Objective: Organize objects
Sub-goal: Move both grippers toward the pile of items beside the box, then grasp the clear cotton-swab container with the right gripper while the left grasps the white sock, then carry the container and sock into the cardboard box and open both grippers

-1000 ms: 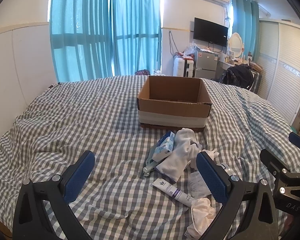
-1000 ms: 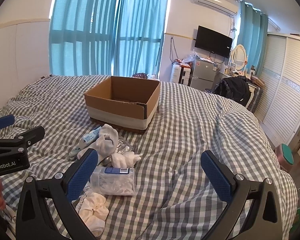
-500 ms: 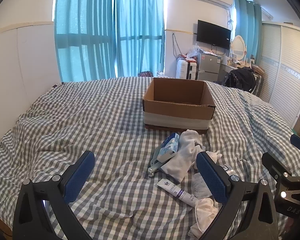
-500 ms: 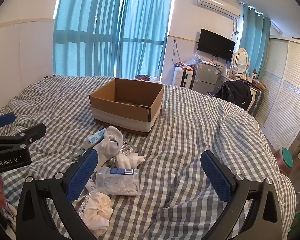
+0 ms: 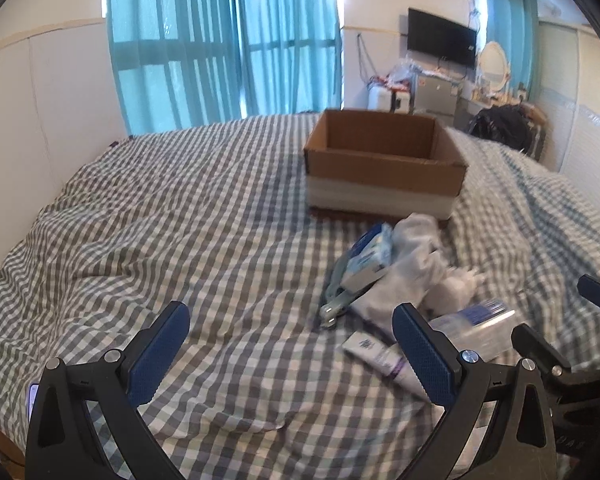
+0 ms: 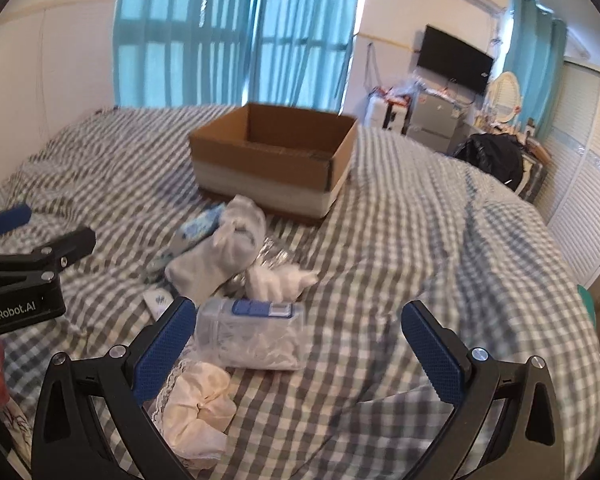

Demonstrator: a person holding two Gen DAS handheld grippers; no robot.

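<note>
I am judging the job as barely started. The cardboard box (image 6: 272,160) is sitting open toward the far middle of the bed (image 5: 160,216), and as far as I can see into it nothing is lying inside, though its floor is mostly hidden by the near wall.

Everything to be sorted is lying in a loose pile on the bedspread just in front of the box: a white sock (image 6: 220,256), a blue-and-white packet (image 5: 370,258) leaning against it, a small white crumpled cloth (image 6: 278,280), a clear plastic container with a blue label (image 6: 252,332), a white tube (image 5: 380,354) and a cream scrunchie (image 6: 198,412) nearest my edge of the bed.

I am holding the left gripper (image 5: 292,356) with its jaws spread wide and nothing between them, over bare bedspread left of the pile. The right gripper (image 6: 300,348) is equally wide open and empty, hanging just over the clear container.

All items are waiting; my guess is the container goes first.
</note>
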